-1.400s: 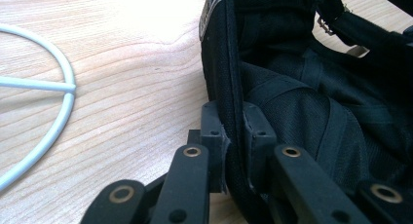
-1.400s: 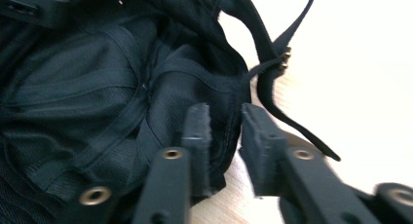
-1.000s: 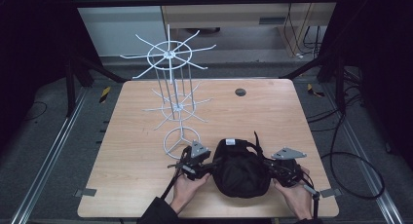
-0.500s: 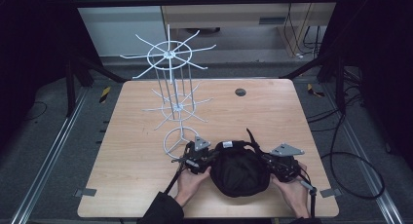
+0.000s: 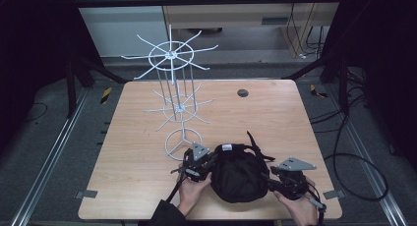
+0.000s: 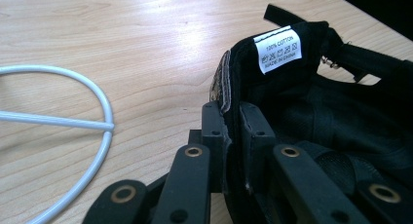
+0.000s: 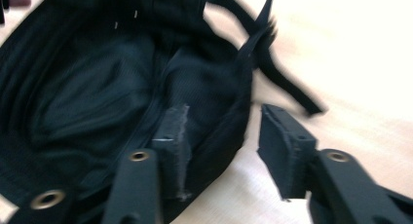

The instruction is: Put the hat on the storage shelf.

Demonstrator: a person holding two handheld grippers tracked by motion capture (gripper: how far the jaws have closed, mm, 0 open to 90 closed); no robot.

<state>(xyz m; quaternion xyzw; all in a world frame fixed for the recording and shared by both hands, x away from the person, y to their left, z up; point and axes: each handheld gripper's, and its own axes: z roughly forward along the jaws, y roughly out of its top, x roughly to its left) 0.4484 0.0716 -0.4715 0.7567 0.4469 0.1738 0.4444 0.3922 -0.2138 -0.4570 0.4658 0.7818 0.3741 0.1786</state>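
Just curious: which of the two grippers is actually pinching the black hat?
The left gripper: its jaws are shut on the hat's rim. The right gripper is open, one jaw inside, one outside.

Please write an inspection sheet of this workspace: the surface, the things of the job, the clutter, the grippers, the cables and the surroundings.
Surface: wooden table, bare; dark round mark near far edge.
Job's things: black cap, inside up, white label at rim; white wire rack upright, hooks bare.
Clutter: nothing seen.
Grippers: left gripper shut on cap rim; right gripper open, rim between its jaws.
Cables: several on floor at right.
Surroundings: dark frame, grey floor.
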